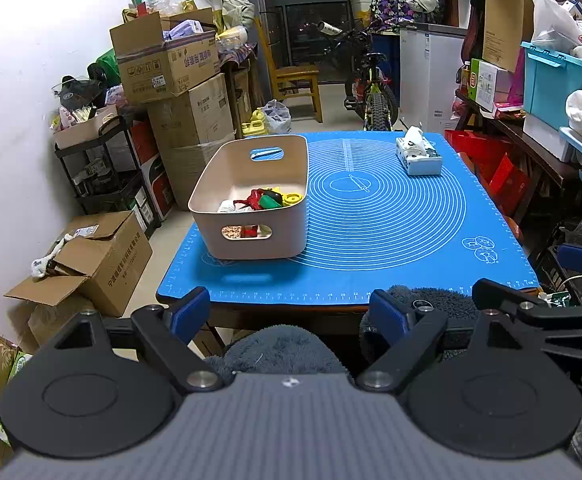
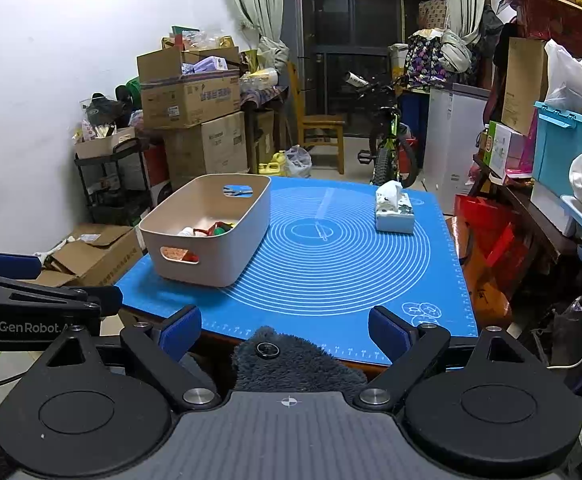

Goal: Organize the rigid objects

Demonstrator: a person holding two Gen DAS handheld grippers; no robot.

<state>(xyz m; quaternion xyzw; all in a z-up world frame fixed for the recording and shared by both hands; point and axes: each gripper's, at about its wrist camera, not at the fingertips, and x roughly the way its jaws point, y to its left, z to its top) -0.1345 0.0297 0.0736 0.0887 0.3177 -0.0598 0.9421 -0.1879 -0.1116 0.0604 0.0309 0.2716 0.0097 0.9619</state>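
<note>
A beige plastic bin [image 1: 251, 200] stands on the left part of the blue mat [image 1: 387, 216]; it also shows in the right wrist view [image 2: 211, 228]. Inside lie several small rigid items [image 1: 265, 199], red, green, yellow and white. My left gripper [image 1: 290, 310] is open and empty, held back from the table's near edge. My right gripper [image 2: 285, 332] is open and empty, also short of the near edge. The right gripper's finger shows at the right in the left wrist view [image 1: 531, 308].
A tissue box [image 1: 418, 154] stands at the mat's far right. Cardboard boxes [image 1: 171, 64] and a black cart [image 1: 107, 168] crowd the left wall. A bicycle [image 1: 371, 92], a wooden chair [image 1: 295, 80] and loaded shelves [image 1: 551, 80] lie behind and right.
</note>
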